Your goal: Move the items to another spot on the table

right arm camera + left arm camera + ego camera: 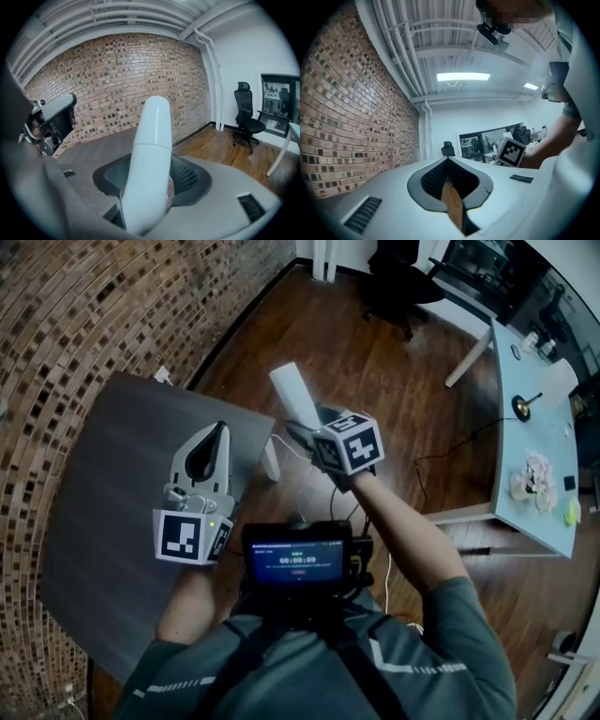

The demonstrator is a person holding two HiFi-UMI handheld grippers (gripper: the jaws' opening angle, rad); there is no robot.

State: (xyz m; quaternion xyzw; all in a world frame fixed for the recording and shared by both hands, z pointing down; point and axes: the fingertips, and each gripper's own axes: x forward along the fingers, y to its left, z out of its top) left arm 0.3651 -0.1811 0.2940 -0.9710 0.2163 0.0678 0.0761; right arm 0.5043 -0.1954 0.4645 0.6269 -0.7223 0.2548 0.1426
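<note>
One white tube (149,140), clamped in right gripper (307,430)

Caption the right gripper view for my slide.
Right gripper clamped on a white tube, with the grey table, brick wall and a black office chair beyond.

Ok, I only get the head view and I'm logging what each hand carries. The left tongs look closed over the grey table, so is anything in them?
Observer: Yes. The left gripper view shows the left tongs shut on a thin brown wooden strip, seen edge-on between them.
Operator: And the white thing sticking up on the right, what shape is it close up?
Observer: In the right gripper view the white tube is round with a domed top and a seam running across it partway down. The right tongs are clamped on its lower part.
</note>
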